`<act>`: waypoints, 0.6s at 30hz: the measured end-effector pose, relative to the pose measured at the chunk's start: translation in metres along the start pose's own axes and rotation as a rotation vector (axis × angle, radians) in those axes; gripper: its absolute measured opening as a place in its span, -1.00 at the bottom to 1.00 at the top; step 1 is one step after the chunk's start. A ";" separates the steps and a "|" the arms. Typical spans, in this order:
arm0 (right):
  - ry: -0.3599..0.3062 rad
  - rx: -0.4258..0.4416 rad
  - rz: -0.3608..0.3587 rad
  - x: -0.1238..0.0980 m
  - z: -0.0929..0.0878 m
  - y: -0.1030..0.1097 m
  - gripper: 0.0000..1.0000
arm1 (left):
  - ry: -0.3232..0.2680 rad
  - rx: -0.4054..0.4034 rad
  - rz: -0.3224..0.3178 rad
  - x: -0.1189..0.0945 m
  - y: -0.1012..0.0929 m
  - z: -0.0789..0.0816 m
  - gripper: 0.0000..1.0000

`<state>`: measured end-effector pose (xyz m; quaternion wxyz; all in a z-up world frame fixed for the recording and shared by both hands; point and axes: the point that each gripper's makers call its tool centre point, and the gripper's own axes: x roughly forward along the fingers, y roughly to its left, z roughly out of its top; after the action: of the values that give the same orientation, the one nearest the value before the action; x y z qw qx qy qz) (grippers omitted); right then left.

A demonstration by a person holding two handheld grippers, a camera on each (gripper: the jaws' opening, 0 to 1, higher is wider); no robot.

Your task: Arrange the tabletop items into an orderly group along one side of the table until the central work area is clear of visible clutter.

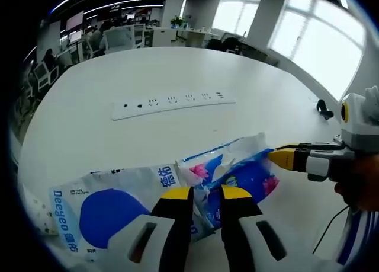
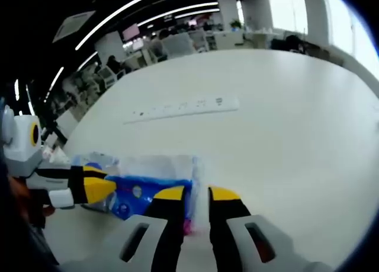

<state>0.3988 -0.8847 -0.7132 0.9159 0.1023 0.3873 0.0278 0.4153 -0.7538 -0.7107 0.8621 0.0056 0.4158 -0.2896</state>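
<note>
Currently both grippers sit on the blue and white plastic bag (image 1: 228, 171) at the near edge of the white table (image 1: 118, 76). Left gripper (image 1: 206, 193): jaws nearly together with a fold of the bag between the yellow tips, looks pinched. Right gripper (image 2: 194, 194): jaws also narrow, tips at the bag's clear plastic end; can't tell if it really grips. A second white bag with a blue circle (image 1: 106, 210) lies touching the first, on its left in the left gripper view. White power strip (image 1: 173, 102) lies flat mid-table, well apart from the bags. Small black object (image 1: 323, 109) near the far table edge
</note>
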 end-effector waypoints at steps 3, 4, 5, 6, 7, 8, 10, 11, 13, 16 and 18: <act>-0.004 0.000 -0.007 -0.004 0.001 -0.004 -0.71 | 0.001 0.000 0.000 -0.001 0.000 -0.001 -0.66; -0.006 0.001 -0.009 -0.005 0.002 -0.005 -0.71 | 0.001 0.002 0.000 -0.002 0.001 -0.001 -0.67; -0.010 0.003 -0.009 -0.005 0.002 -0.005 -0.71 | 0.001 0.005 0.001 -0.003 0.001 -0.001 -0.67; -0.010 0.004 -0.008 -0.006 0.002 -0.005 -0.71 | 0.001 0.005 0.001 -0.003 0.001 -0.001 -0.66; -0.010 0.004 -0.008 -0.006 0.002 -0.005 -0.71 | 0.001 0.007 0.001 -0.004 0.001 -0.001 -0.66; -0.009 0.004 -0.007 -0.006 0.001 -0.005 -0.71 | 0.001 0.007 0.000 -0.005 0.001 -0.001 -0.66; -0.006 0.004 -0.009 -0.007 0.000 -0.004 -0.69 | 0.000 0.006 0.003 -0.008 0.002 -0.001 -0.66; -0.006 0.005 -0.010 -0.007 0.000 -0.004 -0.68 | -0.002 0.007 0.002 -0.008 0.002 -0.001 -0.66; -0.013 0.006 -0.010 -0.010 0.001 -0.004 -0.66 | -0.002 0.011 0.005 -0.010 0.005 0.000 -0.64; -0.019 0.003 -0.012 -0.015 0.002 -0.007 -0.55 | -0.011 0.007 0.012 -0.015 0.010 0.002 -0.59; -0.036 0.004 -0.024 -0.019 0.002 -0.009 -0.48 | -0.024 0.016 0.015 -0.017 0.011 0.004 -0.52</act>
<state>0.3872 -0.8960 -0.7001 0.9227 0.0998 0.3720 0.0145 0.4152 -0.7374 -0.6982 0.8691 0.0122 0.4030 -0.2864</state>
